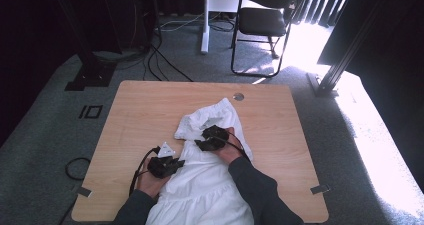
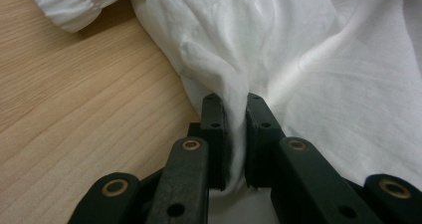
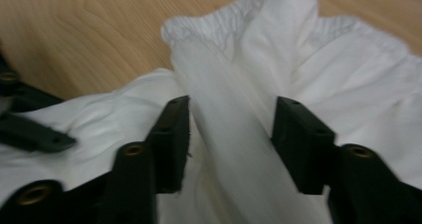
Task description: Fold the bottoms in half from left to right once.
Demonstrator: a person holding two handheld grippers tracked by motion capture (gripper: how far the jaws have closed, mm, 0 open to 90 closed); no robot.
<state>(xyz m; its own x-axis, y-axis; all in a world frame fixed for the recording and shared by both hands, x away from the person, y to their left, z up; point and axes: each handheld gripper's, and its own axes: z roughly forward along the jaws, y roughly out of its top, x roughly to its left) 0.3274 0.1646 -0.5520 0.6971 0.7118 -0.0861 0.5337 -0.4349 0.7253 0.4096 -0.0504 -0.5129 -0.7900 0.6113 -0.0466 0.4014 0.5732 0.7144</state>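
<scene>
On the left of the high view, the left gripper [image 1: 165, 166] sits at the left edge of a white garment [image 1: 210, 185]. In the left gripper view its jaws are squeezed close together on a pinched-up fold of the white cloth [image 2: 278, 59], so it is gripping the garment. Bare wood of the worktop [image 2: 74, 114] shows just beside that fold.

The garment lies in the middle of the worktop [image 1: 140, 110], near the person's edge. Its bottom part hangs toward the person, and a bunched, ruffled end points away toward the far side.

Farther right, the right gripper [image 1: 212, 139] rests on top of the garment, near the bunched end. In the right gripper view [image 3: 231, 134] its jaws stand apart, with a ridge of white cloth [image 3: 239, 149] rising between them. The pads do not press on it. The ruffled edge lies just past the jaws.

The person's dark sleeves [image 1: 260, 190] come in from the bottom.
</scene>
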